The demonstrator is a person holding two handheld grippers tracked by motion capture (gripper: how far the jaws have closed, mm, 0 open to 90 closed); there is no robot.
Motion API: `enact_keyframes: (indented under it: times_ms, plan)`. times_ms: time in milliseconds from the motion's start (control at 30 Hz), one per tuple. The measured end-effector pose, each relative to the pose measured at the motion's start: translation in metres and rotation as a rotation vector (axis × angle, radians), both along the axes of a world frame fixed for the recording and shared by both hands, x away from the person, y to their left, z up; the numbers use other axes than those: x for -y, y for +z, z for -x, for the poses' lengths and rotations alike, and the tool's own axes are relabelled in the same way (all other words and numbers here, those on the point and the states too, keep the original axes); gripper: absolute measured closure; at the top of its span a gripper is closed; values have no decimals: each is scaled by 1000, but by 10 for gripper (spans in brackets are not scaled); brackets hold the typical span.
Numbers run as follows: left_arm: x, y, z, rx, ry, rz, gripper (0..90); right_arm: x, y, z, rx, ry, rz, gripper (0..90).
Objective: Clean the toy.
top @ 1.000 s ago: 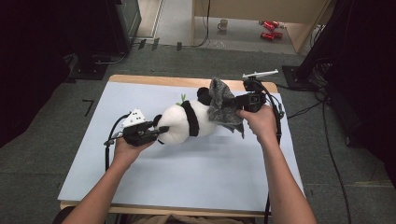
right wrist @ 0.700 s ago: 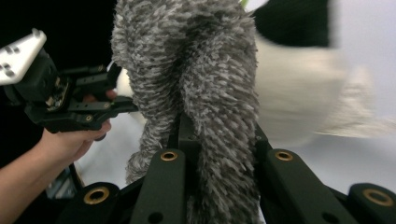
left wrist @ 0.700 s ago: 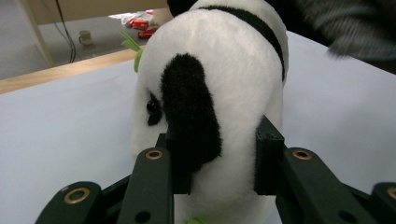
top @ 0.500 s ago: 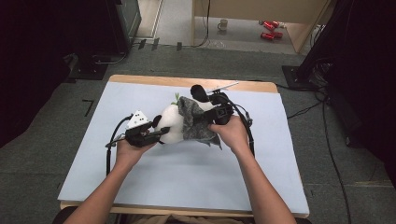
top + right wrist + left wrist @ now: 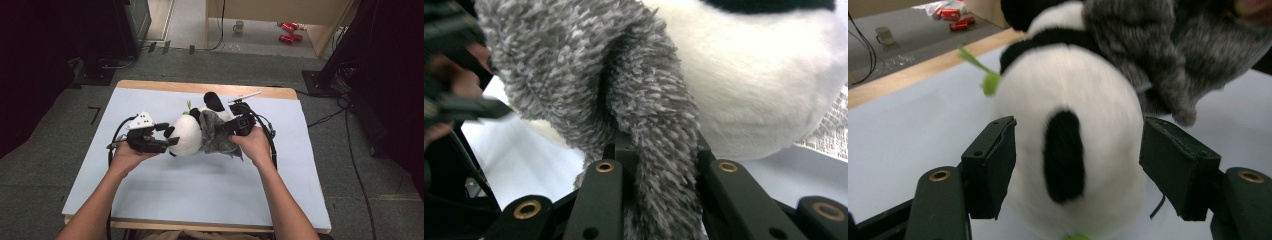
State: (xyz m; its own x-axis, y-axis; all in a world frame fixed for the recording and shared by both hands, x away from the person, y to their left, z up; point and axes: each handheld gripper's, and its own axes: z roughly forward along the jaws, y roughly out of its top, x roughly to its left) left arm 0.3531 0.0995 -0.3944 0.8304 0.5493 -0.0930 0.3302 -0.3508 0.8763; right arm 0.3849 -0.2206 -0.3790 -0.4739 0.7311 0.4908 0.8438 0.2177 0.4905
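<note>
Since the earlier frames we see the right gripper [image 5: 235, 125] carried in from the far right of the table toward the middle, dragging the grey fuzzy cloth [image 5: 216, 136] over the panda plush [image 5: 187, 134]. Left gripper [image 5: 161, 135] jaws have just been opening; the panda's white rump sits between them.

Now, in the high view, the panda lies on its side mid-table on the pale blue mat [image 5: 165, 195], black ear pointing to the far edge. Grey cloth is draped on its right half, touching it.

Left gripper view: both pads stand apart either side of the white body with the black tail patch [image 5: 1064, 155]; the left pad [image 5: 990, 165] looks just clear, the right one about at the fur, contact hard to tell. Green leaf bit [image 5: 989, 80] sticks out from the plush.

Right gripper view: jaws closed tight, clamped on a fold of the grey cloth [image 5: 659, 165], white panda body [image 5: 764, 85] right behind it.

Mug [image 5: 239, 26] and red cans [image 5: 287, 33] on the floor beyond the table.
</note>
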Motion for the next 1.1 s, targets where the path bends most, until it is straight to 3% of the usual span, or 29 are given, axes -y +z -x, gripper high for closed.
enact_keyframes:
  times_ms: [67, 133, 300, 333, 433, 600, 667, 767, 900, 1000, 1100]
  plan:
    - [0, 7, -7, -9, -8, -9, 304, -1, -1, 1, -1, 7, 2, 768]
    - [3, 9, -15, -44, -37, -24, 298, -3, -1, 2, 5, 13, 3, 767]
    - [17, 0, -33, -124, -95, -69, 309, -4, -1, 4, 7, 16, 2, 767]
    - [18, -2, -35, -143, -123, -58, 355, -4, 0, 6, 5, 17, -2, 767]
    - [20, -5, -35, -137, -140, -58, 488, -3, 1, 12, 11, 26, -9, 768]
    - [23, -1, -30, -129, -120, -97, 673, -11, 3, 33, 25, 100, -35, 769]
    - [24, 0, -28, -130, -102, -81, 711, -17, 2, 41, 28, 132, -43, 769]
    - [27, 5, -25, -136, -65, -12, 739, -25, 5, 51, 54, 164, -71, 769]
    - [37, 10, -21, -141, -39, 20, 750, -38, 15, 61, 97, 208, -94, 769]
    - [46, 12, -18, -168, -32, 27, 749, -49, 18, 65, 108, 241, -94, 769]
    - [47, 13, -18, -181, -20, 19, 748, -63, 9, 66, 90, 255, -57, 770]
